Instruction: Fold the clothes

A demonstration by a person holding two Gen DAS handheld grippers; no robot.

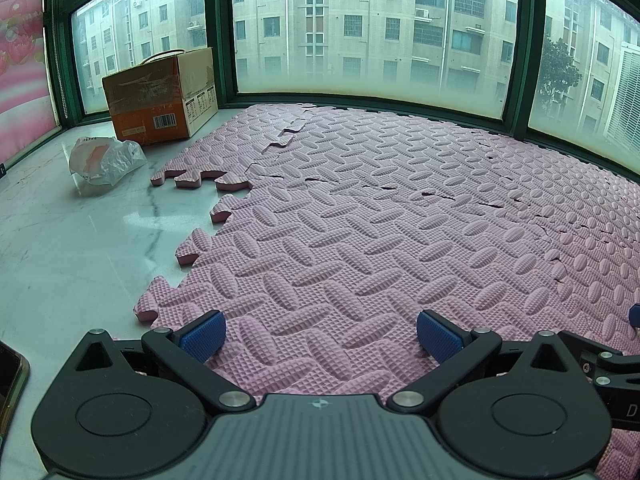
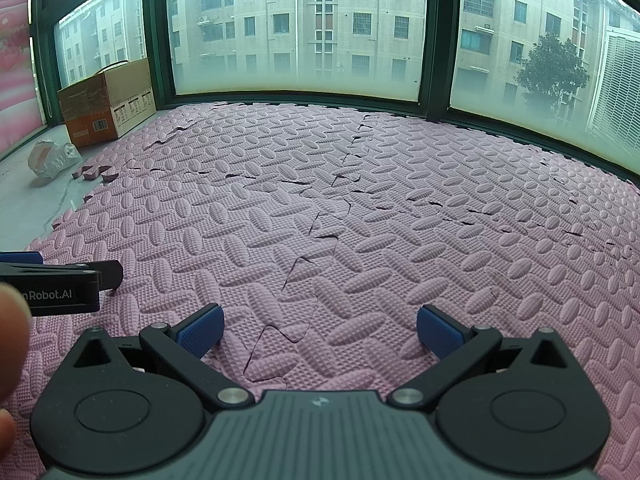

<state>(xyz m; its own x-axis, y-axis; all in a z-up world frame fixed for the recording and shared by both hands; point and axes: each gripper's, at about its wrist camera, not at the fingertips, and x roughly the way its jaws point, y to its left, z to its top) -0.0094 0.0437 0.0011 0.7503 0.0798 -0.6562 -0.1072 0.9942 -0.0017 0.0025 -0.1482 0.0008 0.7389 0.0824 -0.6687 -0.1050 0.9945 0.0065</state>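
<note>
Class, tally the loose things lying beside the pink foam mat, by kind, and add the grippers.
Cardboard box: 1
Plastic bag: 1
Phone: 1, only an edge visible
Grippers: 2, left gripper and right gripper, both open
Total: 5

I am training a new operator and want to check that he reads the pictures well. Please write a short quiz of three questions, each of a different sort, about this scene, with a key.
1. True or false: a garment lies on the pink foam mat between the fingers of the right gripper.
2. Multiple choice: what lies on the marble sill just in front of the cardboard box? A) a plastic bag B) a folded towel C) a shoe
3. Fill in: the left gripper is ____ (open or shut).

Key: 1 false, no clothing shows in either view; 2 A, the plastic bag; 3 open.
</note>
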